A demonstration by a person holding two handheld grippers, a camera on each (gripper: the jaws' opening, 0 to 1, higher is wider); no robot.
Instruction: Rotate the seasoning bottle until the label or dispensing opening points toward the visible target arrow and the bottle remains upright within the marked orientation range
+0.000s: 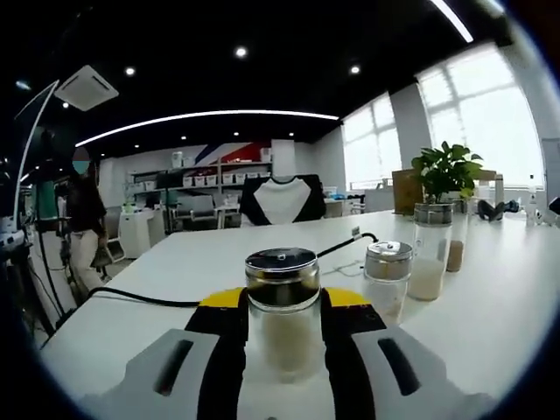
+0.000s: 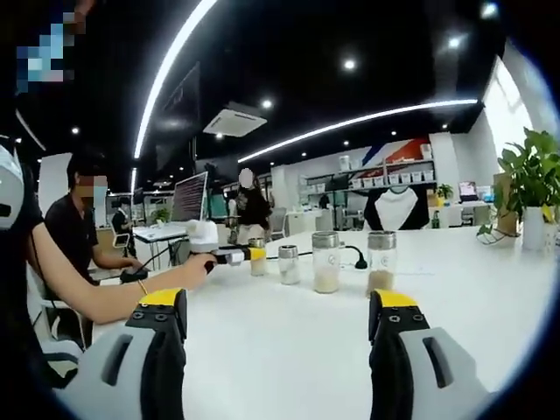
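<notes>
The seasoning bottle is standing straight up on the white table, near its close edge, with bare table around it. The left gripper is squeezing it from both sides. The right gripper is hanging wide open, holding nothing.

Bright daylight floods through the windows, blown out white. Ceiling strips and spotlights glow on a dark ceiling. Edges bend fisheye-style; the near bottle looks slightly soft.
</notes>
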